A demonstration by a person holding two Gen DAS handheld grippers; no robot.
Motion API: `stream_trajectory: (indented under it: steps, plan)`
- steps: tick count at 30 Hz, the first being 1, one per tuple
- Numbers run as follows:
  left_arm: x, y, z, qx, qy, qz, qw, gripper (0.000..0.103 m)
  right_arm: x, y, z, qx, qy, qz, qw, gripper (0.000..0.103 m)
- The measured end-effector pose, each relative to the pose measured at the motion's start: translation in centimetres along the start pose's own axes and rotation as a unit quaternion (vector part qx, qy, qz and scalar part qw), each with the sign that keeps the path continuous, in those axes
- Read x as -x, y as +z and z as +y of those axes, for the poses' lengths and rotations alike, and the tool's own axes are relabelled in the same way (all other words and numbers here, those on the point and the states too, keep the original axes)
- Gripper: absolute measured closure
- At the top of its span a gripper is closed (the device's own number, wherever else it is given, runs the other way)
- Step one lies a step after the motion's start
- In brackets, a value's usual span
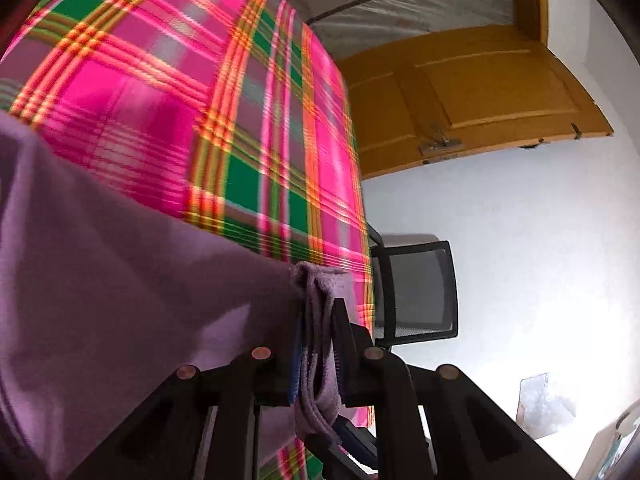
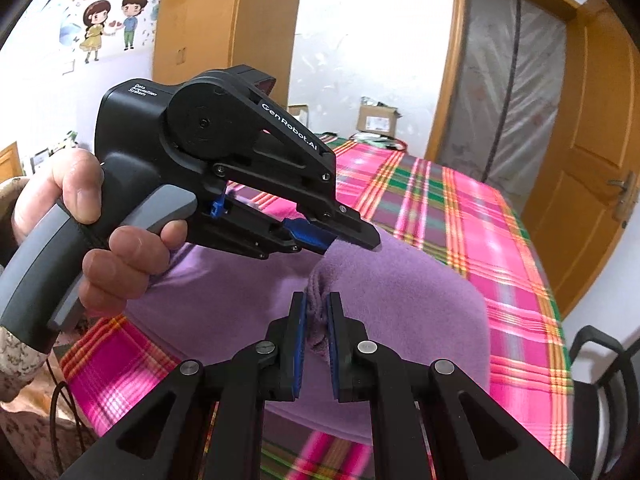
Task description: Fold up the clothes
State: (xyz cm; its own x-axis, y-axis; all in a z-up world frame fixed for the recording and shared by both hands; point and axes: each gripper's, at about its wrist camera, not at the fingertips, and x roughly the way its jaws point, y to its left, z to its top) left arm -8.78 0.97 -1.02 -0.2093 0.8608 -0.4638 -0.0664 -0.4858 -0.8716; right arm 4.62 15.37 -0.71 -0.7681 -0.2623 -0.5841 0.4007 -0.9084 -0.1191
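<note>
The plaid bedspread (image 2: 460,216) carries the purple garment (image 2: 400,280), lifted at two bunched edges. The left gripper (image 1: 316,320) and the right gripper (image 2: 318,320) each pinch fabric narrowly; thin bites might slip, dropping the fold unevenly

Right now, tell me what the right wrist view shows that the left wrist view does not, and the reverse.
Only the right wrist view shows the hand holding the left gripper from outside, the cartoon wall sticker and the cardboard box. Only the left wrist view shows the left gripper's pads pinching bunched fabric up close, and the chair's mesh back. Both show the purple garment, each gripper, the right gripper included, clamped on a fold of it, the plaid cover and the wooden door.
</note>
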Motion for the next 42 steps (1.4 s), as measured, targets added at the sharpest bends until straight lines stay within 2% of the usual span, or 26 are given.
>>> stream_trajectory:
  steps: [8, 15, 19, 26, 32, 35, 38, 42]
  plan:
    - [0.6, 0.4, 1.1, 0.007, 0.015, -0.005, 0.9998, 0.089, -1.5, 0.4, 0.7, -0.002, 0.024, 0.009, 1.000, 0.093]
    - [0.1, 0.6, 2.1, 0.014, 0.060, 0.002, 0.9981, 0.089, -3.1, -0.5, 1.2, -0.005, 0.040, 0.031, 0.999, 0.092]
    - [0.0, 0.5, 2.2, 0.019, 0.068, 0.002, 0.9975, 0.089, -3.5, -1.3, 1.4, -0.008, 0.049, 0.045, 0.998, 0.092]
    - [0.4, 0.3, 1.3, 0.014, 0.095, -0.008, 0.9953, 0.088, -3.1, -1.8, 1.3, -0.016, 0.076, 0.055, 0.995, 0.086]
    - [1.5, -0.1, 0.3, 0.014, 0.105, -0.037, 0.9937, 0.087, -0.9, -2.2, 0.9, -0.015, 0.122, 0.030, 0.992, 0.086]
    - [2.2, -0.3, 0.0, 0.015, 0.107, -0.046, 0.9931, 0.087, 0.2, -2.2, 0.1, -0.019, 0.111, 0.014, 0.994, 0.085]
    - [2.9, -0.8, -0.4, 0.012, 0.114, -0.057, 0.9918, 0.087, 0.6, -2.3, -1.2, -0.031, 0.087, 0.011, 0.996, 0.081]
    - [3.5, -1.8, -0.6, 0.012, 0.112, -0.062, 0.9917, 0.087, -1.3, -2.5, -3.3, -0.052, 0.068, 0.032, 0.996, 0.080]
